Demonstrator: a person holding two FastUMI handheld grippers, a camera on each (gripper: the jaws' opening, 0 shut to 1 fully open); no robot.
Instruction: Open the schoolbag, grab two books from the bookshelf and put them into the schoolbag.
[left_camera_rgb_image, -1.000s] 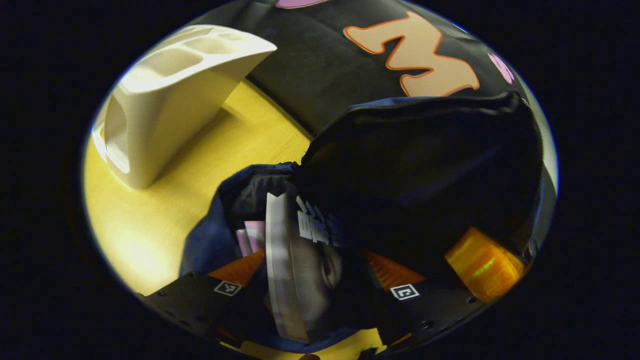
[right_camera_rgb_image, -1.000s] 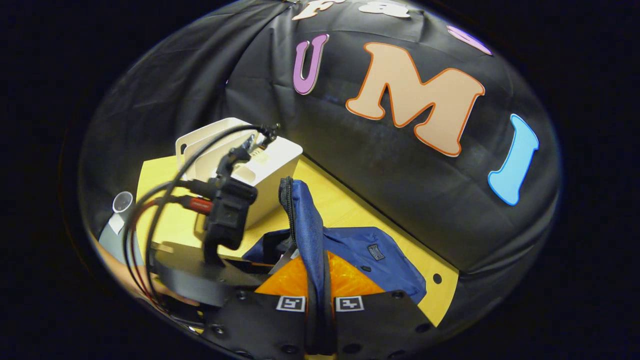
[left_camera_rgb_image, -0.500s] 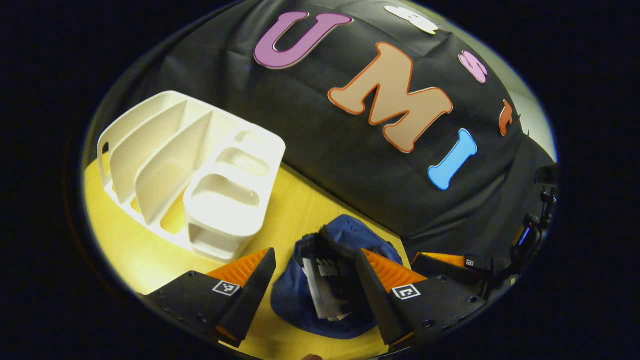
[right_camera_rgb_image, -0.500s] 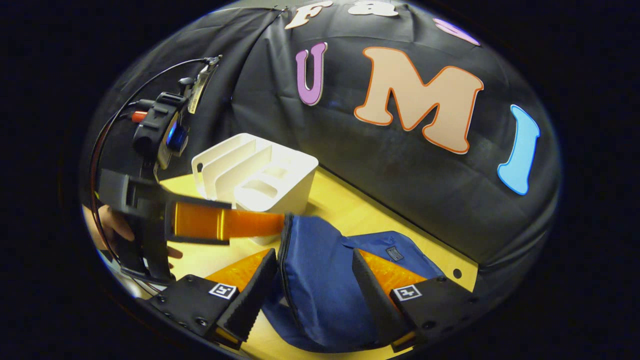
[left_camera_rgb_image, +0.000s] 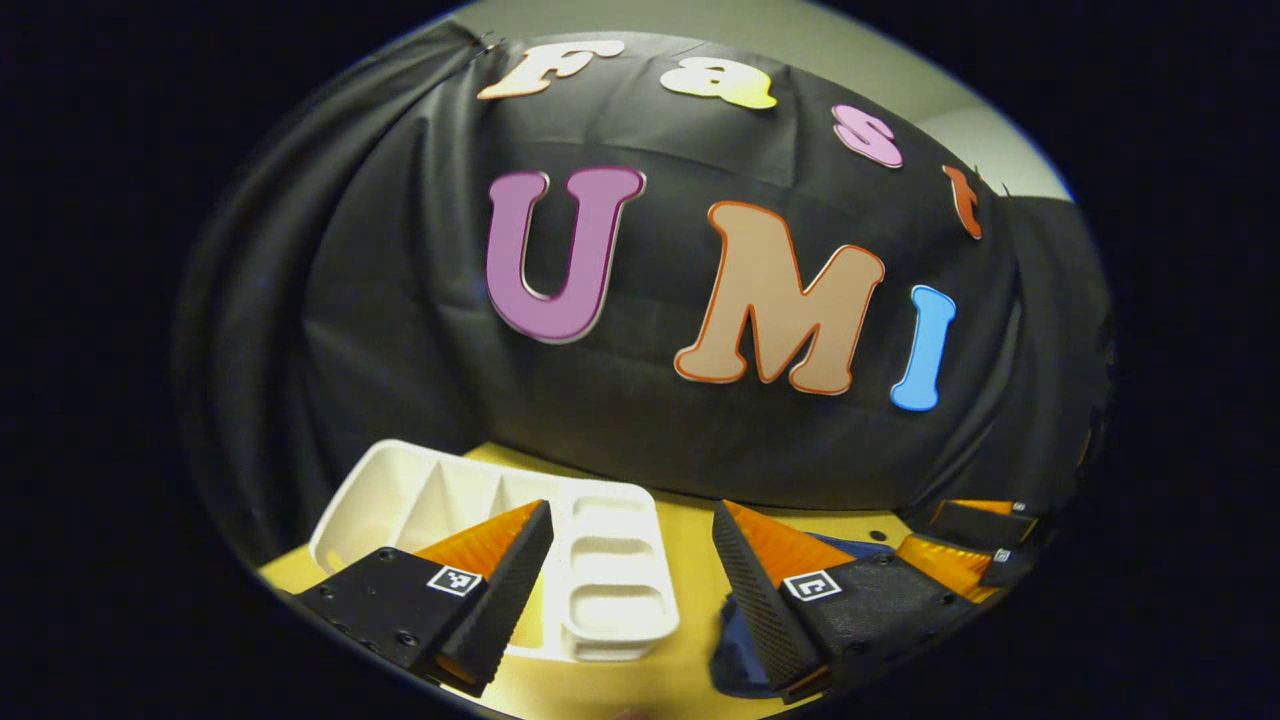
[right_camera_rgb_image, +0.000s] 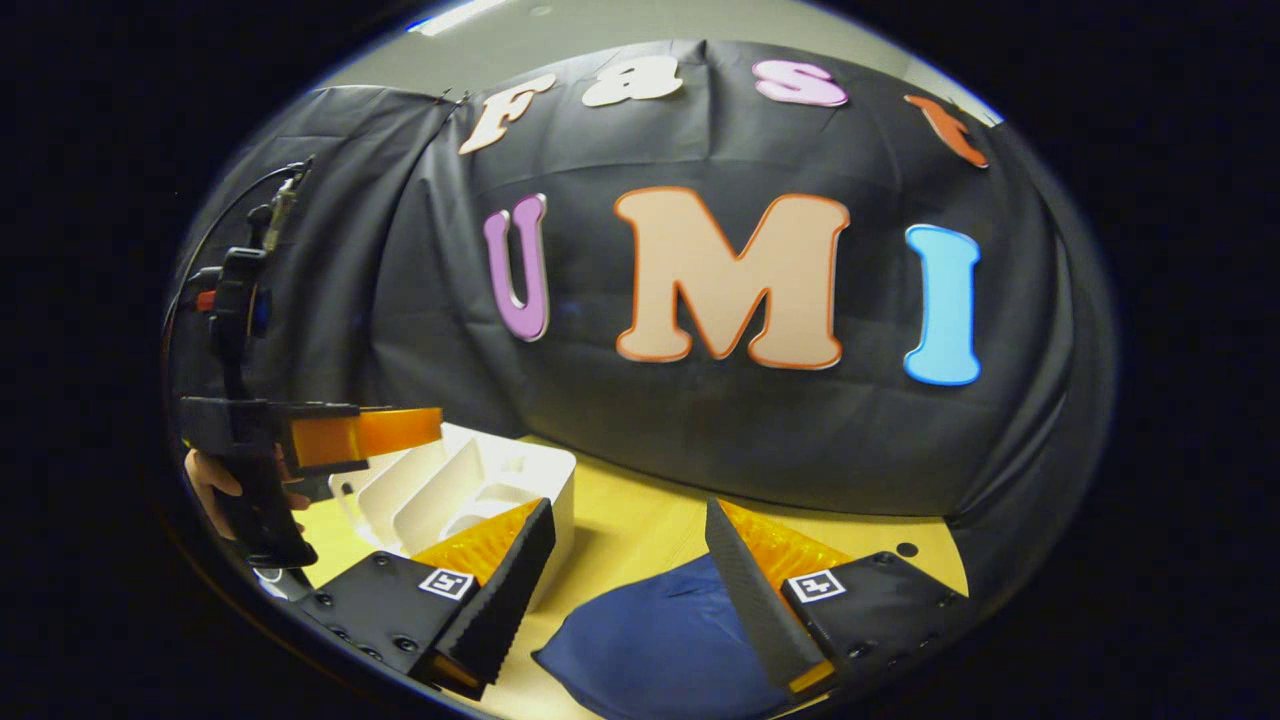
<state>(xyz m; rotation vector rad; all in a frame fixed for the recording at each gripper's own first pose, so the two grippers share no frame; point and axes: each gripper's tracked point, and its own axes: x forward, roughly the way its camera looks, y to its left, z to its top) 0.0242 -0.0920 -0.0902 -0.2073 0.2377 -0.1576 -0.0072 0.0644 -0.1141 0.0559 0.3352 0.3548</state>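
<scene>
Left gripper (left_camera_rgb_image: 632, 580): fingers spread, nothing between them; white bookshelf (left_camera_rgb_image: 600, 570) on the yellow table (left_camera_rgb_image: 690, 530) just beyond the gap toward 11 o'clock, a blue edge of the schoolbag (left_camera_rgb_image: 735, 650) beneath the finger at 5 o'clock. Right gripper (right_camera_rgb_image: 625, 580): fingers spread, holding nothing; schoolbag (right_camera_rgb_image: 660, 640) lies flat on the table (right_camera_rgb_image: 640, 520) under the gap at 6 o'clock, bookshelf (right_camera_rgb_image: 470, 490) at 10 o'clock, the left gripper (right_camera_rgb_image: 425, 427) raised at 9 o'clock in a hand (right_camera_rgb_image: 215, 480).

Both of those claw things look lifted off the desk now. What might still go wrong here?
The schoolbag lies slumped near the table front and might slide off. The white bookshelf sits right under the open left hand-held gripper, so a careless dip might knock it.
</scene>
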